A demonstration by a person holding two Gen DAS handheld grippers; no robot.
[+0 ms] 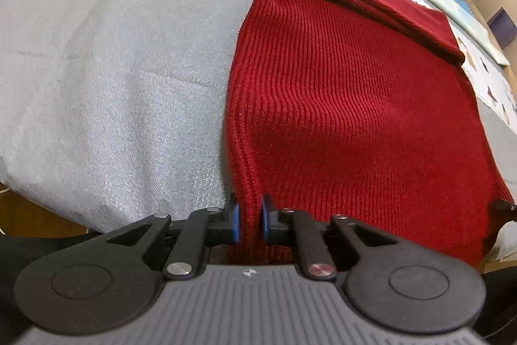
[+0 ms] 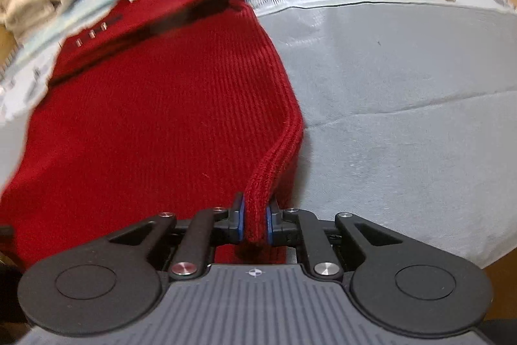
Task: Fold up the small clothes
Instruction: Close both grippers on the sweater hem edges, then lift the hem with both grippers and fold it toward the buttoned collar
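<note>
Sweater (image 1: 339, 105), red ribbed knit, lies flat on the grey cloth (image 1: 113, 70) covering the bench, filling the right half of the left wrist frame, buttoned collar at upper right. Left gripper (image 1: 250, 217): jaws pinching the hem's left corner. Right gripper (image 2: 255, 215): jaws pinching the right corner, edge lifted in a ridge.

The sweater (image 1: 339, 92) lies on the cloth-covered table (image 1: 113, 70), each near corner in a claw.
</note>
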